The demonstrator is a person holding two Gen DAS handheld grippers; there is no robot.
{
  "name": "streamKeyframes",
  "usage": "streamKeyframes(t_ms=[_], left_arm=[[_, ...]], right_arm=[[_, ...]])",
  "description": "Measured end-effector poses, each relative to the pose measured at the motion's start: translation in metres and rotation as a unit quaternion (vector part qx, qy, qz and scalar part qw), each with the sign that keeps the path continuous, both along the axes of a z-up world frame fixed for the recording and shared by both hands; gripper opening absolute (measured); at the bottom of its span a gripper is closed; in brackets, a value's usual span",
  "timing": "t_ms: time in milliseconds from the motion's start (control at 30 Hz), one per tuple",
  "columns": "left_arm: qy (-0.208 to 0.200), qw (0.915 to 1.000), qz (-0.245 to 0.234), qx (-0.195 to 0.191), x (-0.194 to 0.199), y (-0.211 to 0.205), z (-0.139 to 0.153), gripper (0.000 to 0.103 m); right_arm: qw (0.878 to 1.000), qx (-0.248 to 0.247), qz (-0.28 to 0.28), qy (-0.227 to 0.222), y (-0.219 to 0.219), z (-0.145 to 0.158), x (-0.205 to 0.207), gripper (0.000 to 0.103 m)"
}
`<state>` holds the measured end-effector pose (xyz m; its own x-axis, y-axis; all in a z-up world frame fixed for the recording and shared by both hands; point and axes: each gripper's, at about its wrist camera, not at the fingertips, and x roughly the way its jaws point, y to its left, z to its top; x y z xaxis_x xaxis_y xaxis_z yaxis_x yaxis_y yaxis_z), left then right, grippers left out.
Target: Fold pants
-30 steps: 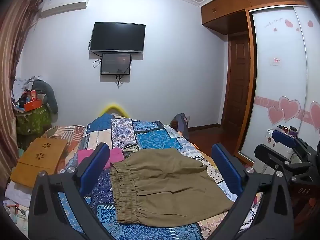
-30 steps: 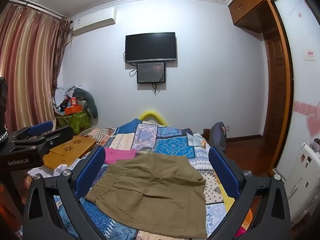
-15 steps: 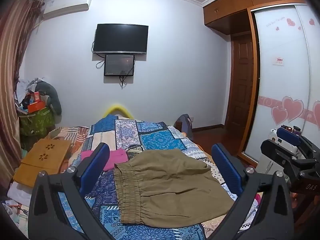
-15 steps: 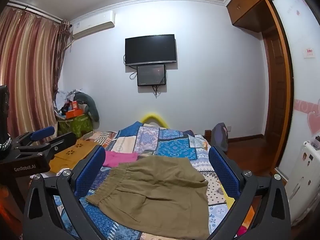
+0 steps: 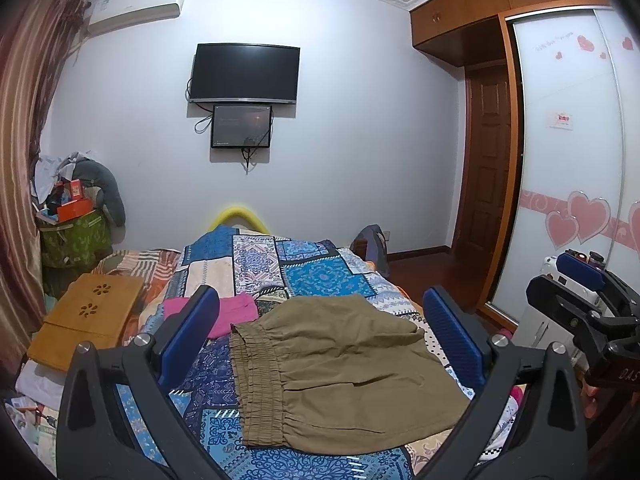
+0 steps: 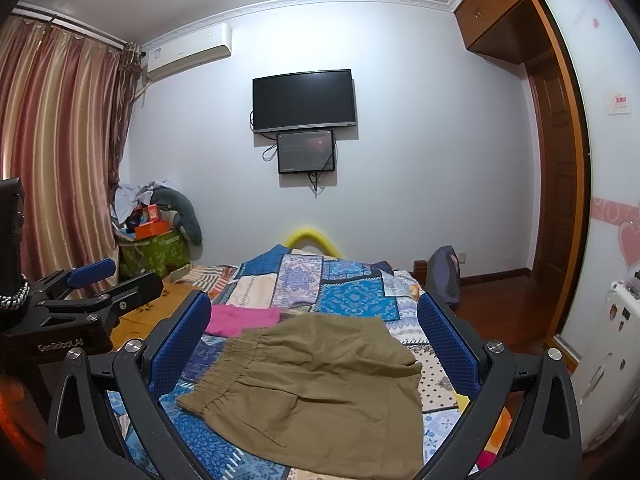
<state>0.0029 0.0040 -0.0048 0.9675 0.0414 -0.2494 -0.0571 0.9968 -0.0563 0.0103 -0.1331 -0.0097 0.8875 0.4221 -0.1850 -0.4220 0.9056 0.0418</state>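
The pants (image 5: 340, 372) lie on the bed (image 5: 320, 276), on top of a blue patchwork quilt (image 5: 256, 256). They look like they have been folded over once (this is a guess from their short, wide shape). In the left view the stretchy waistband (image 5: 256, 384) sits at about 9 o'clock on the cloth, and the loose leg ends point to about 4 o'clock.

The left gripper (image 5: 320, 344) hangs in the air above the near end of the bed. Its two blue fingers (image 5: 188, 336) are spread wide apart and hold nothing. The right gripper (image 6: 314, 344) is the same: spread wide, empty, up in the air, not touching the cloth. Each one can be seen at the side of the other's view.

The pants should be light and very soft. They will flop and sag when lifted, so one pinch in the middle would make them bunch up. The cloth looks a bit rough, not slippery, so it should stay in a pinch. It will not break.

The best places to take hold are probably the edges. The waistband is thick and bumpy, so it is easy to pinch at its two ends. The far corners of the leg ends are good too.

A pink cloth (image 5: 236, 312) lies just beside the pants at about 10 o'clock. A wooden tray (image 5: 84, 316) sits well off at 9 o'clock.
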Motion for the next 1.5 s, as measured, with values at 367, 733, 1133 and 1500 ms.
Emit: streamKeyframes(t_ms=[367,733,1133,1500], left_arm=[[0.003,1.0000,0.001,-0.002,0.0005,0.0024,-0.0012,0.103],[0.004,1.0000,0.004,-0.006,0.0008,0.0054,-0.0010,0.103],[0.002,1.0000,0.004,-0.002,0.0002,0.0045,0.0006,0.103],[0.002,1.0000,0.004,-0.001,0.0002,0.0046,0.0014,0.103]], right_arm=[[1.000,0.000,0.004,0.007,-0.0003,-0.0021,0.0043,0.103],[1.000,0.000,0.006,0.007,-0.0005,-0.0028,0.0053,0.103],[1.000,0.000,0.008,0.004,0.0019,-0.0039,0.0051,0.103],[1.000,0.000,0.008,0.004,0.0026,-0.0041,0.0050,0.103]])
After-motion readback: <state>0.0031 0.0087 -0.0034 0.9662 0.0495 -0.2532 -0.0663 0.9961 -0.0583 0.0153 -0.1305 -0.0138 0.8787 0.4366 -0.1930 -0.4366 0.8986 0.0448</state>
